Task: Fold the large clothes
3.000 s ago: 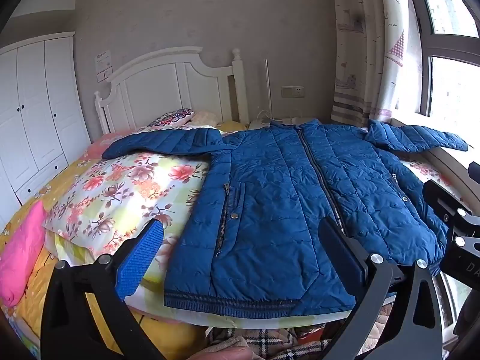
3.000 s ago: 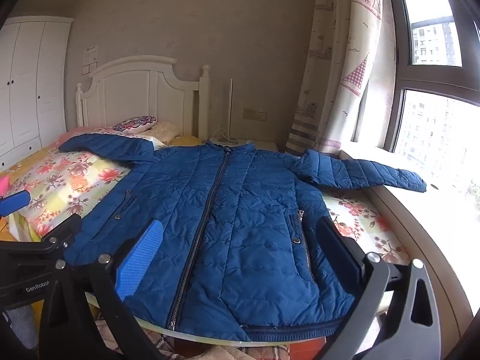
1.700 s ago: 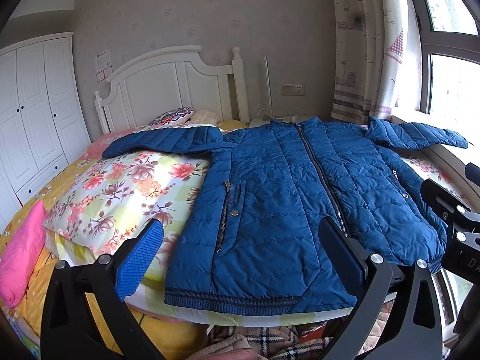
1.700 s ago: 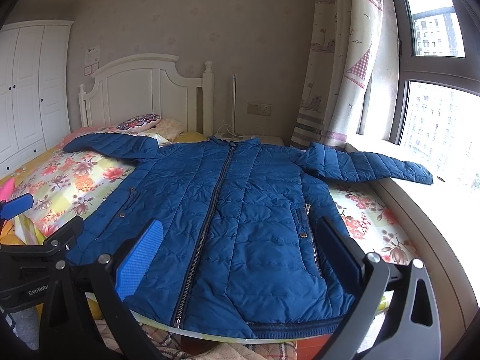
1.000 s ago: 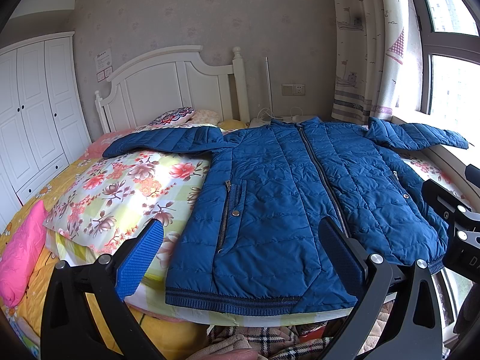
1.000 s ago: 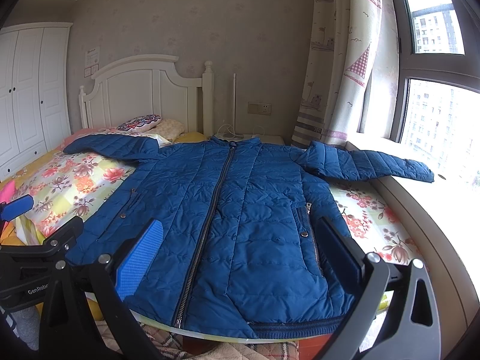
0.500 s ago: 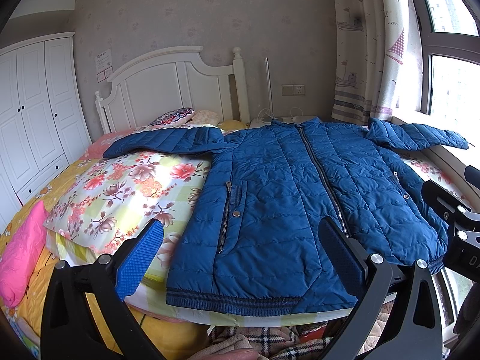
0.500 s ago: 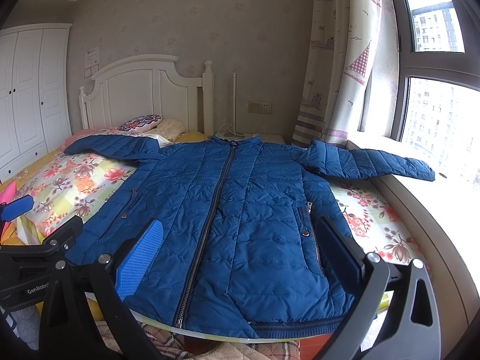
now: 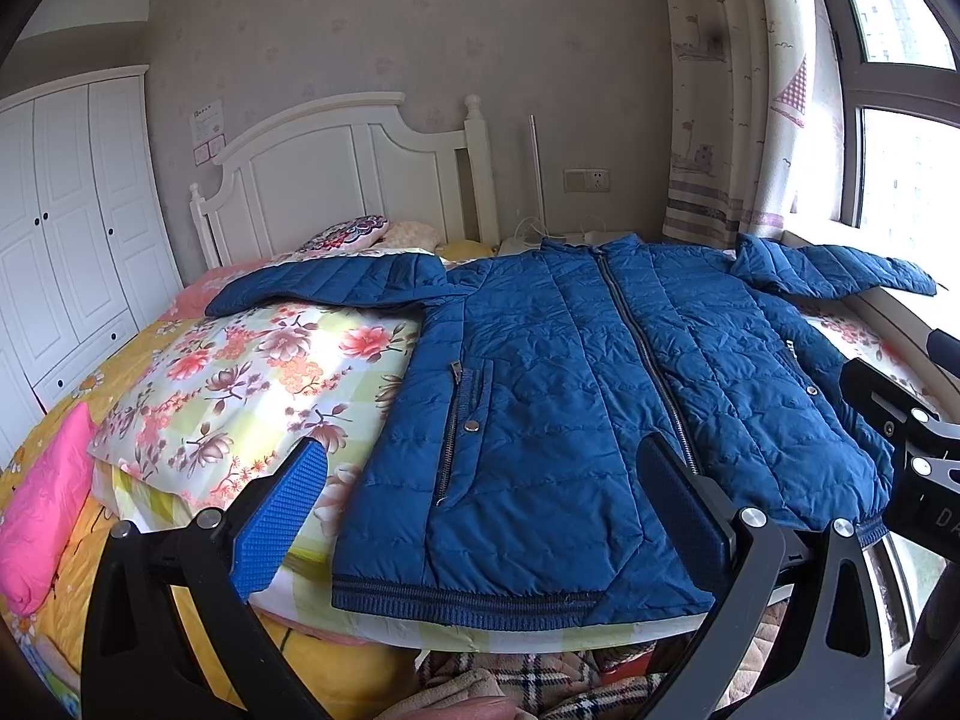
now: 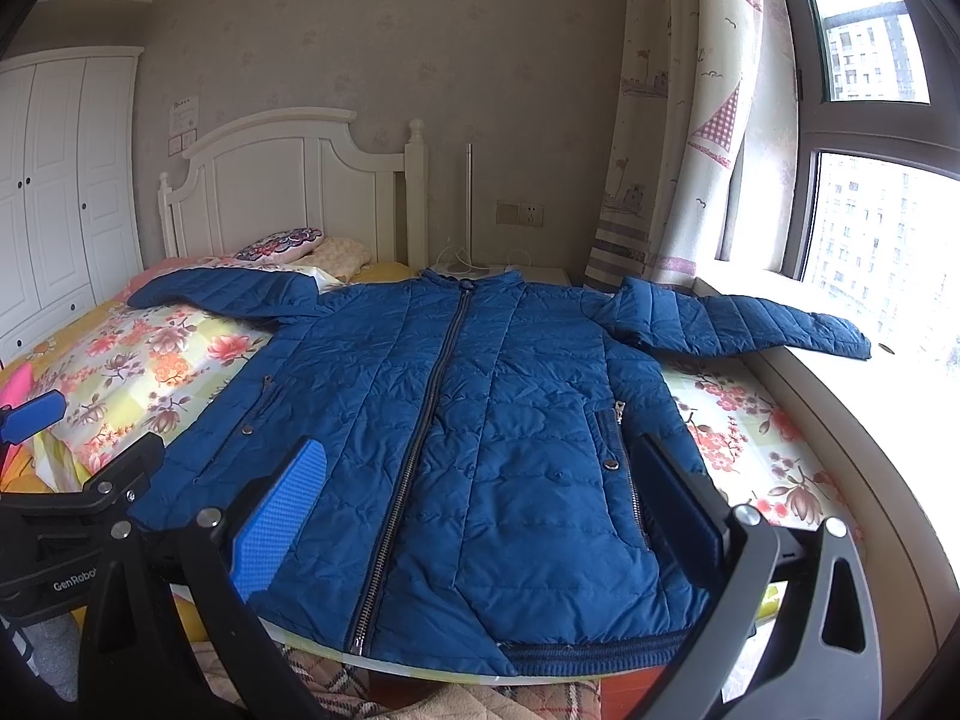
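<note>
A blue quilted jacket [image 9: 576, 384] lies flat on the bed, zipped, front up, hem toward me, both sleeves spread out. It also shows in the right wrist view [image 10: 474, 420]. Its left sleeve [image 9: 336, 285] rests on the floral quilt; its right sleeve [image 10: 738, 318] reaches onto the window sill. My left gripper [image 9: 486, 516] is open and empty, just short of the hem's left half. My right gripper [image 10: 480, 510] is open and empty, just short of the hem's right half.
A floral quilt [image 9: 252, 372] covers the bed, with a pink pillow [image 9: 42, 504] at left. A white headboard [image 9: 348, 174] and wardrobe [image 9: 66, 228] stand behind. A window sill [image 10: 840, 420] and curtain [image 10: 678, 138] are at right. Plaid fabric [image 9: 540, 684] lies below the bed edge.
Both grippers have stayed open and nearly still. The right wrist view has drifted slightly, and the jacket has not moved.
</note>
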A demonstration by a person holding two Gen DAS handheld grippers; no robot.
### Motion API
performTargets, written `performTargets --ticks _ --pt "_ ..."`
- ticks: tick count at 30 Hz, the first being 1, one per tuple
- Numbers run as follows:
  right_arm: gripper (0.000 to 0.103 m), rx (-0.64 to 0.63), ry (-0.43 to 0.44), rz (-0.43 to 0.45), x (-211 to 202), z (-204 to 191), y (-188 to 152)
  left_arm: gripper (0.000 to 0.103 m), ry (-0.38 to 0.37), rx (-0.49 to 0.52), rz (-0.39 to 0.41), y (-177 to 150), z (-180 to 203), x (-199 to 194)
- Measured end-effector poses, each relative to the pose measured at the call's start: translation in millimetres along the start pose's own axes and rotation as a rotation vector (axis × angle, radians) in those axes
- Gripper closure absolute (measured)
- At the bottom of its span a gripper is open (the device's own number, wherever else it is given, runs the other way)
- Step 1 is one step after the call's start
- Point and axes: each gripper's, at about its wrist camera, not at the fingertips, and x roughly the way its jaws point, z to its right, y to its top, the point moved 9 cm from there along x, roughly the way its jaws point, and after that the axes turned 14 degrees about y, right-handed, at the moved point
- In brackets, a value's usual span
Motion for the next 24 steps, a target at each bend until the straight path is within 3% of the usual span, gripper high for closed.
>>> performTargets --ticks 5,10,13,16,18,24 --pt "0.002 0.003 -0.003 0.006 3 7 -2 0.004 -0.008 0.007 -0.016 -4 3 7" --pt "0.002 0.052 0.068 -0.026 28 32 -9 0.004 -0.096 0.018 -0.103 -4 24 45" --pt "0.002 0.194 0.084 -0.100 58 77 -16 0.004 -0.201 0.052 -0.172 7 51 86" --pt "0.002 0.319 0.035 -0.143 88 135 -15 0.004 -0.179 0.139 -0.187 30 78 142" --pt "0.002 0.353 -0.051 -0.144 106 179 -8 0.004 -0.159 0.174 -0.210 45 97 184" --pt "0.007 0.505 -0.218 -0.116 164 308 11 0.004 -0.176 0.099 -0.320 71 130 290"
